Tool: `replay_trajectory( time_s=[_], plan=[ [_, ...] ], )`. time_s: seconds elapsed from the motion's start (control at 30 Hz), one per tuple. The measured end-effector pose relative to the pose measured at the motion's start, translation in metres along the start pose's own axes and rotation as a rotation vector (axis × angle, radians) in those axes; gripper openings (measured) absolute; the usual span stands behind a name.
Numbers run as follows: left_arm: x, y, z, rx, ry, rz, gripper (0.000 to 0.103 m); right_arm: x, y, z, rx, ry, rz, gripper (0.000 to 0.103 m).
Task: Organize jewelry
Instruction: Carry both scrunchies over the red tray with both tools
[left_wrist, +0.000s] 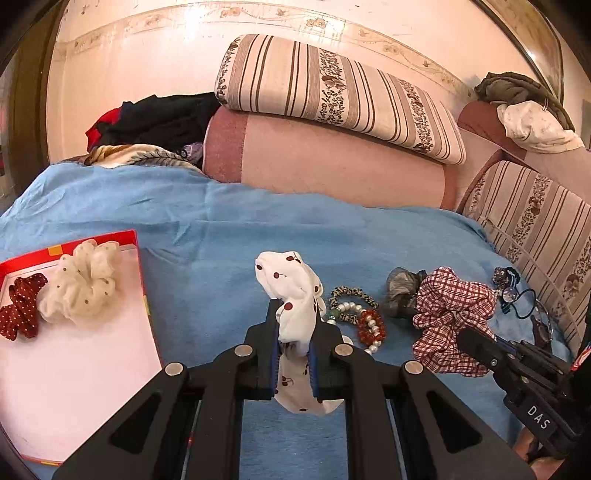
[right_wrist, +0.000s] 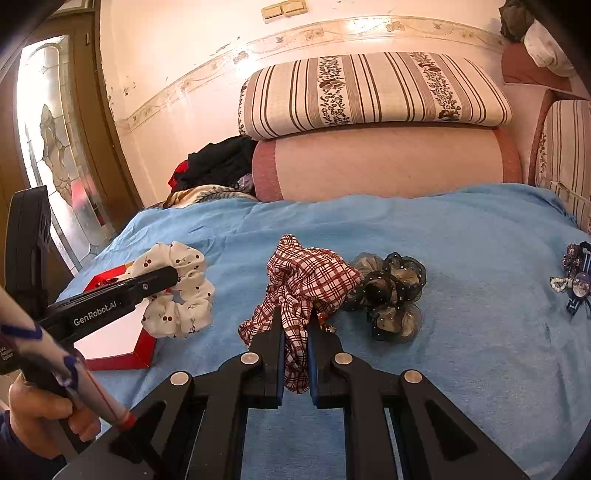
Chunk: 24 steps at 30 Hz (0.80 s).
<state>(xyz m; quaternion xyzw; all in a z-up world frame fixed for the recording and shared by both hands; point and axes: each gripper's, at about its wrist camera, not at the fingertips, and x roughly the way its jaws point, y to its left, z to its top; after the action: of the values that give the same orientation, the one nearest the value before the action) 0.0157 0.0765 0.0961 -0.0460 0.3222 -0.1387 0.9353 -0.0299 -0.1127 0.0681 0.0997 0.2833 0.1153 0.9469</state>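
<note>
My left gripper (left_wrist: 294, 308) is shut on a white cherry-print scrunchie (left_wrist: 291, 288) and holds it above the blue blanket; it also shows in the right wrist view (right_wrist: 177, 291). My right gripper (right_wrist: 295, 317) is shut on a red-and-white plaid scrunchie (right_wrist: 306, 280), which also shows in the left wrist view (left_wrist: 450, 314). A red-rimmed box lid (left_wrist: 92, 350) at the left holds a cream dotted scrunchie (left_wrist: 79, 288) and a dark red dotted scrunchie (left_wrist: 22, 310). Bead bracelets (left_wrist: 364, 321) lie between the grippers.
A dark sheer scrunchie (right_wrist: 388, 291) lies right of the plaid one. Blue hair ties and a brooch (right_wrist: 576, 273) lie at the far right. Striped cushions (right_wrist: 369, 92) and a pink bolster (right_wrist: 388, 162) back the blanket (right_wrist: 461, 332). Clothes (right_wrist: 218, 162) pile at the back left.
</note>
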Motion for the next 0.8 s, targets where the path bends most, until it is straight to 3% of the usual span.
replay_trajectory(
  time_s=[0.8],
  plan=[
    [-0.014,-0.003,-0.001,0.063,-0.051,0.070,0.012,-0.007,0.007,-0.003,-0.017,-0.010,-0.002,0.011]
  ],
)
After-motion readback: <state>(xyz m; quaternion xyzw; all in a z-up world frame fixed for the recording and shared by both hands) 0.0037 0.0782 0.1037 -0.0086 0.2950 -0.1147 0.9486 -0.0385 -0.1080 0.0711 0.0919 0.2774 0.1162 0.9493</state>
